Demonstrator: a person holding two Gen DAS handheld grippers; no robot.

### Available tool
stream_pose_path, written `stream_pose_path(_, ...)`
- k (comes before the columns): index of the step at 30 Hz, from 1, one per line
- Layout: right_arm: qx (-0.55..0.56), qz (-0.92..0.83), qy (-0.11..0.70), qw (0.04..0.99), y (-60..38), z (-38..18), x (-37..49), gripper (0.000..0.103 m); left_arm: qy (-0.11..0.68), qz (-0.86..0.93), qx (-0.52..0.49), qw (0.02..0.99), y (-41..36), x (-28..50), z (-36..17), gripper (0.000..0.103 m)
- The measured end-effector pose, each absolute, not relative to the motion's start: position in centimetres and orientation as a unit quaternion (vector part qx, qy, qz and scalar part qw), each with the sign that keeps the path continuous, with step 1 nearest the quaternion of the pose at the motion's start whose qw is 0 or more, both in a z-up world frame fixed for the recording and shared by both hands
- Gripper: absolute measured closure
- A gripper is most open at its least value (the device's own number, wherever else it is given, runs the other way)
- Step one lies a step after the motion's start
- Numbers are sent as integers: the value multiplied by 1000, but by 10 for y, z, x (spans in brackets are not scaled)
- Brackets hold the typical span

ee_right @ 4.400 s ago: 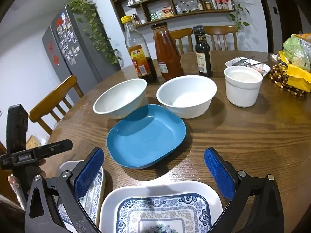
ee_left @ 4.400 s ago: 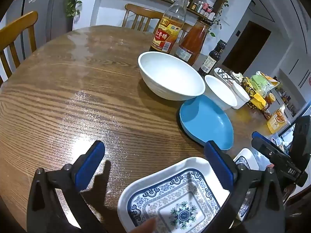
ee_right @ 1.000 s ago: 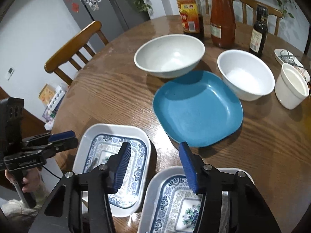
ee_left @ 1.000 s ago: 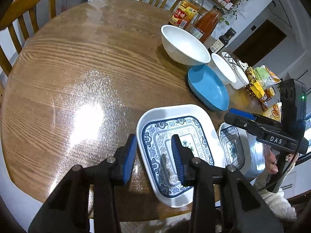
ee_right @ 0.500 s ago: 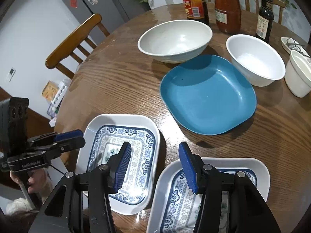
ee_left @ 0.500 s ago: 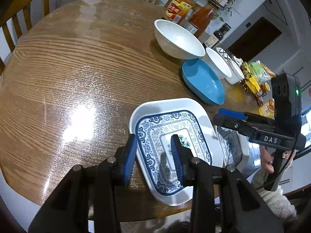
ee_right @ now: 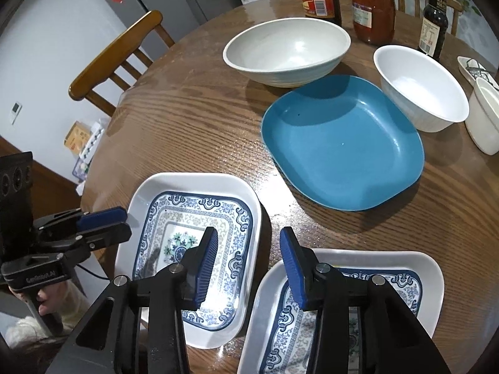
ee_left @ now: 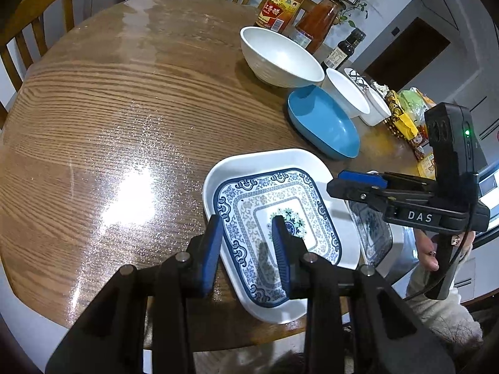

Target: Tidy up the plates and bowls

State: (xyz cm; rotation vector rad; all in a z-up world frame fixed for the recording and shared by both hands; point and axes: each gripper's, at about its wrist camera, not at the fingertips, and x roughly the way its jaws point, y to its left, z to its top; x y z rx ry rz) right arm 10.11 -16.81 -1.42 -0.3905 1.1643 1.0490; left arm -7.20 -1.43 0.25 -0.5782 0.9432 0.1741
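- the round wooden table (ee_left: 131, 99) carries everything; the biggest risk is at its near rim, where both patterned plates hang partly past the edge. a push toward 6 o'clock could tip one off.
- the left patterned plate (ee_left: 274, 218) sits at about 6 o'clock in the left wrist view, its near corner past the rim. the left hand-held gripper (ee_left: 246, 249) hovers above it with its jaws narrowed but still apart, holding nothing; whether one finger already touches the plate i cannot tell. a pinch on the thin sloped rim may slip and flick the plate.
- the right patterned plate (ee_right: 405, 268) lies at 5 o'clock in the right wrist view, just beside the left one, a narrow gap between them. the right hand-held gripper (ee_right: 248, 258) hangs over that gap, jaws partly spread and empty. coming down there it could strike both rims or wedge between them.
- the blue plate (ee_right: 343, 143) lies at 1 o'clock; the grey bowl (ee_right: 287, 50) overlaps its far corner and the white bowl (ee_right: 421, 90) sits by its right side. sliding the plate could drag or rock a bowl.
- the bottles (ee_right: 372, 3) stand near behind the bowls at 12 o'clock; a bowl shoved back might knock one.
- the two hand-held grippers work close together and could collide.
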Motion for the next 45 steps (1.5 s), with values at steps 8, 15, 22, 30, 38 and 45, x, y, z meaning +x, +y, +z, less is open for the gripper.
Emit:
stream_pose_path(8,-175,458,517,701,-169,-5,100,59,448,98,-274,845,-9,-79,7,72)
stream_pose_path(15,-164,458,510,709,-175,2,100,59,454,104,-280,839,-12,-84,2,70)
stream_pose_path(22,-180,456,516,702,-167,-13,100,72,446,104,-259,850,-22,-80,-7,71)
stream_pose_path(30,-190,448,520,702,-161,-21,95,75,452,96,-280,842,-11,-70,-10,72)
stream_pose_path(38,-207,443,528,694,-158,-23,83,75,454,113,-267,843,-3,-61,-5,69)
stream_pose_path(45,-199,443,534,692,-161,-22,86,75,458,107,-272,839,1,-59,-2,68)
